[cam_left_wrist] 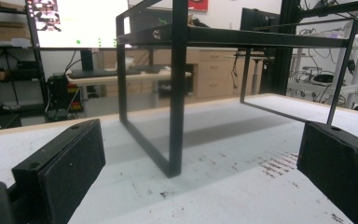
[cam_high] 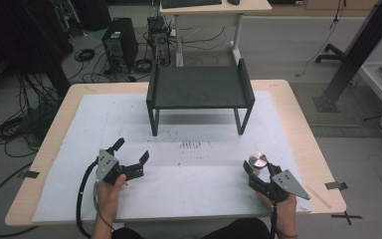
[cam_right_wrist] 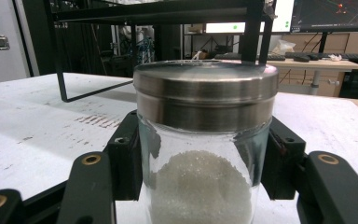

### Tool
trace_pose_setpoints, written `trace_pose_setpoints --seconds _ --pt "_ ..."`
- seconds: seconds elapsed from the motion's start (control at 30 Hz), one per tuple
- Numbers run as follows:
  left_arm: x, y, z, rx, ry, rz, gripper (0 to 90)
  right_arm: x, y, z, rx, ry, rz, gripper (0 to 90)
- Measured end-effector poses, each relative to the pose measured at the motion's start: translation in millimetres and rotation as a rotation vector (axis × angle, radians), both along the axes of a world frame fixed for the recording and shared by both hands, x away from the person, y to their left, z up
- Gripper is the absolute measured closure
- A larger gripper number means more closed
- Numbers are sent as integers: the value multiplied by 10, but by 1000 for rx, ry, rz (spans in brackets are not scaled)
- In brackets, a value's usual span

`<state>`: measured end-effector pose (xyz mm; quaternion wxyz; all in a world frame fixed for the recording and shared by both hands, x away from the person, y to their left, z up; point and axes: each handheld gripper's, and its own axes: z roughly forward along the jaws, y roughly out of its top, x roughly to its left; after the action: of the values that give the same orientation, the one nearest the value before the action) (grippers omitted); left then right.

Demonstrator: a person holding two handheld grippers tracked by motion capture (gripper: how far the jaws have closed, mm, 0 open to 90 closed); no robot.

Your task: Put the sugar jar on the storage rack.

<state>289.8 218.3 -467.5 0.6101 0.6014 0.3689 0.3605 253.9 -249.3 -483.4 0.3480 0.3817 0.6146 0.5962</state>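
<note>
Black left gripper point(cam_high: 132, 151) sits low on the white table cover point(cam_high: 204, 189) at the near left, jaws spread wide with nothing between them, bare cover ahead up to the black metal shelf rack point(cam_high: 200, 87) standing mid-table at the far side. Clear glass jar with a brushed steel lid and white granules inside point(cam_right_wrist: 204, 140) stands upright on the cover at the near right, clamped between the jaws of the right gripper point(cam_high: 256, 168), pads touching the glass on both sides just below the lid. Jar is close to the cover's right edge and well apart from the rack's right front leg, with open cover between the two grippers.
</note>
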Motion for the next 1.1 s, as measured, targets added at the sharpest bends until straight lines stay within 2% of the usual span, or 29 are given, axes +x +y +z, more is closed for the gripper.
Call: trace_pose_setpoints --seconds 0.83,1.0,1.1 --pt "0 0 1 1 1 4 12 6 -5 5 4 6 3 439" --pt "1 0 1 1 2 4 12 8 -13 12 14 17 4 439" --pt "2 0 1 1 2 4 12 5 -11 27 3 22 7 439"
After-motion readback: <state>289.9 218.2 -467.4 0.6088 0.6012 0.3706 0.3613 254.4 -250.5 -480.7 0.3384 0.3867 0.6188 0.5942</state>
